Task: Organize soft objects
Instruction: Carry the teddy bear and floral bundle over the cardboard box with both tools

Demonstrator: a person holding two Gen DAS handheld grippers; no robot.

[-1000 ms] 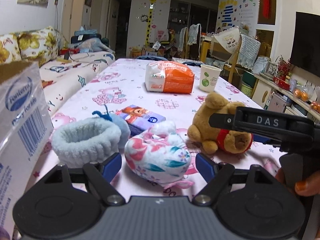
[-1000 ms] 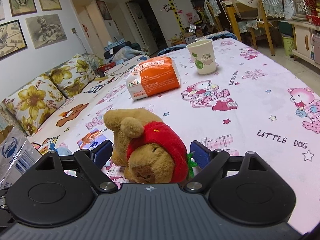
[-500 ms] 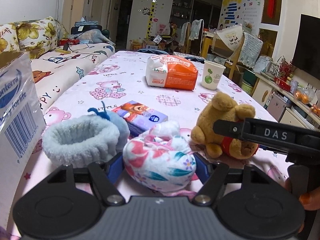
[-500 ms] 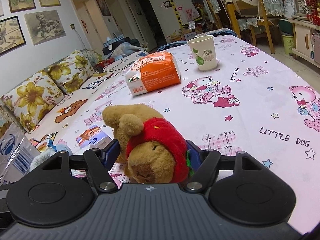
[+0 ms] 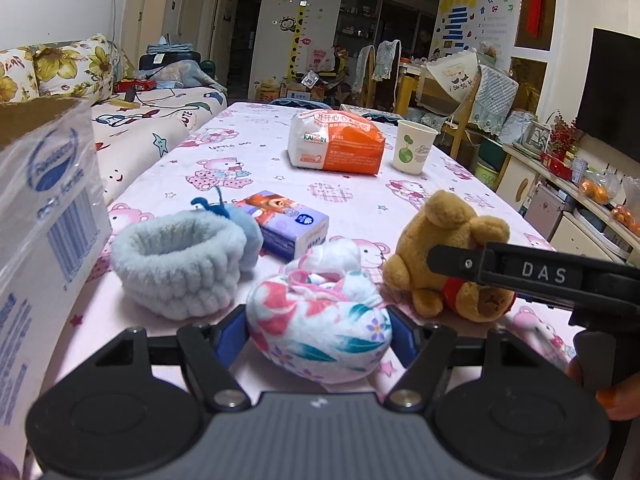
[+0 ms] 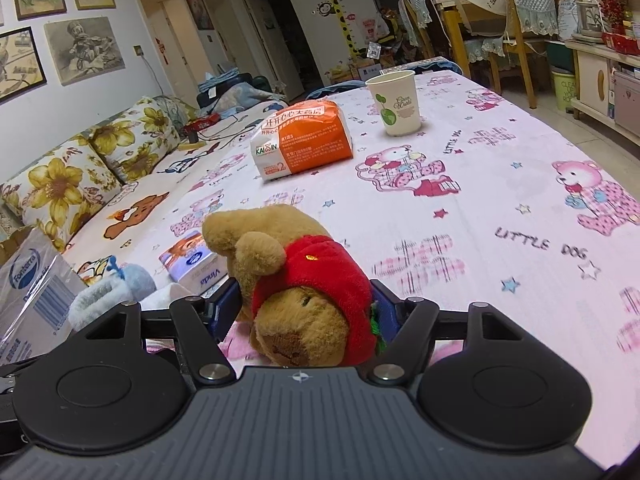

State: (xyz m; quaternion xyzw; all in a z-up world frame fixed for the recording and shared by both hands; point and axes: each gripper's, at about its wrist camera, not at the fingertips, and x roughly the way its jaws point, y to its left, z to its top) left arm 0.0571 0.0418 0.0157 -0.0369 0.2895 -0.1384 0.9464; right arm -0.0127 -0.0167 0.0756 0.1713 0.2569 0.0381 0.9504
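Pink bear-print tablecloth (image 5: 352, 200) fills my left view; my left gripper (image 5: 318, 332) pinches the floral cloth bundle (image 5: 320, 328) beside the blue fuzzy band (image 5: 180, 264). On the right view, my right gripper (image 6: 306, 312) clamps the plush bear (image 6: 304, 284) on the cloth.

On the table (image 5: 352, 208), in the left wrist view, the cloth bundle (image 5: 320, 332) lies nearest, between the fingers of the left gripper (image 5: 318, 334); the fluffy band (image 5: 180, 264) sits to its left, the plush bear (image 5: 448, 256) to its right, the tissue pack (image 5: 286, 228) behind and between them. Farther back lie the wipes packet (image 5: 336, 146) and, just right of it, the paper cup (image 5: 412, 152); a cardboard box (image 5: 40, 220) stands at the left edge; the bear lies between the fingers of the right gripper (image 6: 306, 312).
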